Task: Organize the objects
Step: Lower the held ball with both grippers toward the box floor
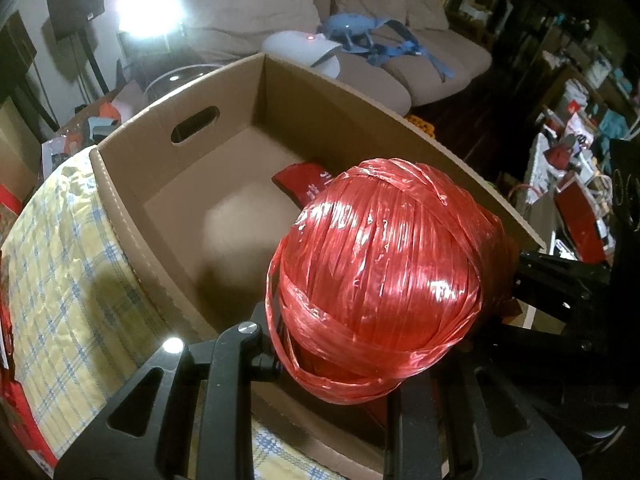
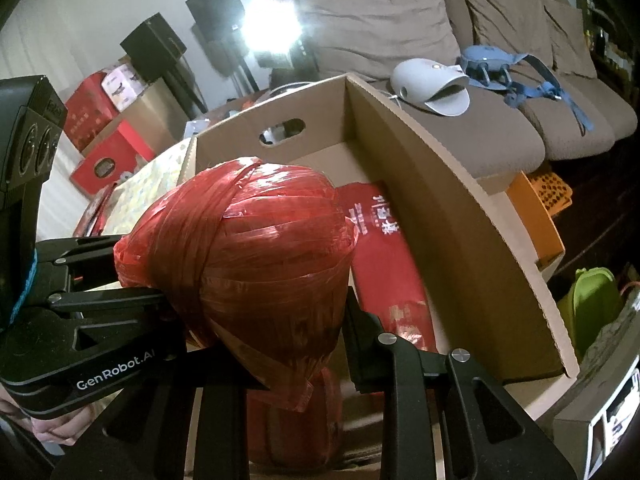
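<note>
Left wrist view: the left gripper (image 1: 332, 360) and the right gripper (image 1: 532, 280), which enters from the right edge, pinch the red twine ball (image 1: 380, 272) between them, each with narrow jaws pressed into the winding. The ball is glossy plastic raffia, wound in flat ribbon bands, near spherical, with one loose loop hanging at its lower left. It hangs over the near right corner of the cardboard box (image 1: 132, 216), a plain corrugated carton with an oval hand slot in its far wall. A red packet (image 1: 300, 178) lies on the box floor toward the right wall. A yellow-and-blue checked cloth (image 1: 60, 264) covers the surface along the box's left wall.

Right wrist view: the right gripper (image 2: 280, 340) clamps the ball (image 2: 240, 256) from below; the left gripper (image 2: 132, 276) bites its left side. The red packet (image 2: 384, 248), printed with pale characters, lies flat against the right wall.

Judgement: the step in hand is carrying the ball into the box. The next move calls for lowering it onto bare floor left of the packet, then both claws releasing together
</note>
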A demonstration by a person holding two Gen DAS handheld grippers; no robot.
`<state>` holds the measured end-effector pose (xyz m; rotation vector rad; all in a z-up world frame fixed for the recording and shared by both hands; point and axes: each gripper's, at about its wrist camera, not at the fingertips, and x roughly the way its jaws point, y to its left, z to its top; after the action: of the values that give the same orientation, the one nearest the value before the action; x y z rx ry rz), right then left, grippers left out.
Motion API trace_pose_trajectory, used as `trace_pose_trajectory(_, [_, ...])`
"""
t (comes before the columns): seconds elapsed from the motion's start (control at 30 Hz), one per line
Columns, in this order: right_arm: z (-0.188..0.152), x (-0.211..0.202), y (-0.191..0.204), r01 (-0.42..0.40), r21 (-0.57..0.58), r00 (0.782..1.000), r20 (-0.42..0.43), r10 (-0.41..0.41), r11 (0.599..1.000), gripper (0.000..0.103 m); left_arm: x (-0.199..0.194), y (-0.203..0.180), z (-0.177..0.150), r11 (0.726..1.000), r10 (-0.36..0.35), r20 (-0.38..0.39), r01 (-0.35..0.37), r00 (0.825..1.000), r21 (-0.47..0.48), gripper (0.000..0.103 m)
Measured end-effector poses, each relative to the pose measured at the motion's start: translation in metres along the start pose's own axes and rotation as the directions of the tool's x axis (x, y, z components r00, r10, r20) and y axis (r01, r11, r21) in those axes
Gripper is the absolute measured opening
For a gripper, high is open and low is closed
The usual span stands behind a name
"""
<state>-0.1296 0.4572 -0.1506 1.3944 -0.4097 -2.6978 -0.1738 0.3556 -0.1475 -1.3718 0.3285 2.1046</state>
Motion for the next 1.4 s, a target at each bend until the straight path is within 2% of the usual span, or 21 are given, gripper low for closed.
trace_pose_trajectory(1.4, [-0.009, 0.020, -0.001, -0.023, 0.035, 0.992, -0.125, 0.027, 0.999, 0.025, 0.019, 0.001, -0.008, 1.000, -0.001, -0.134, 0.000, 0.991, -0.003, 0.025])
